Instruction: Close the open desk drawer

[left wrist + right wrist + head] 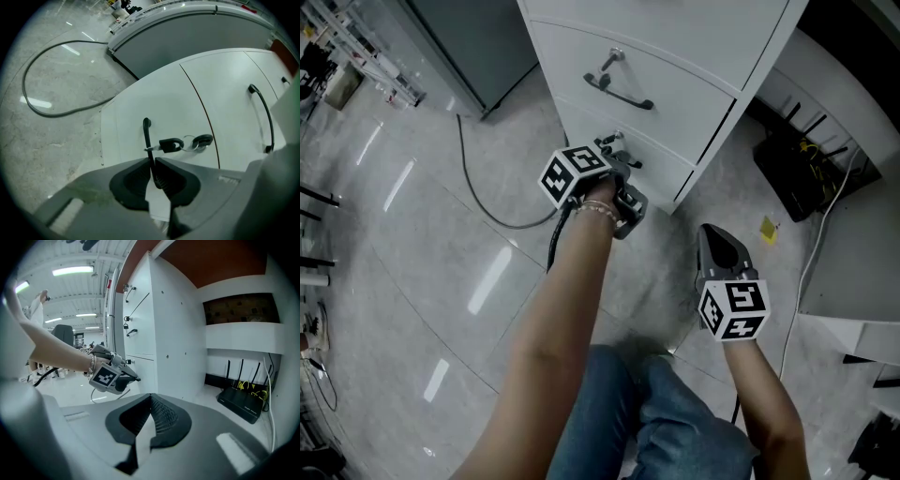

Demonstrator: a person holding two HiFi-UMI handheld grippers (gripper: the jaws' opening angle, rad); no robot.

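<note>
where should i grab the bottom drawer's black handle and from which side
Grip the thin bar of the handle near its middle, coming straight at the drawer front, one jaw each side. It stands off that front, leaving room behind. Keep clear of the key beside it. The left gripper holds it this way.

Open floor (403,234) lies to your left, crossed by one grey cable (70,112). At the drawer handle (147,136), dangling keys (171,144) crowd your left tongs (153,165). A router (789,180) fills the right recess.
</note>
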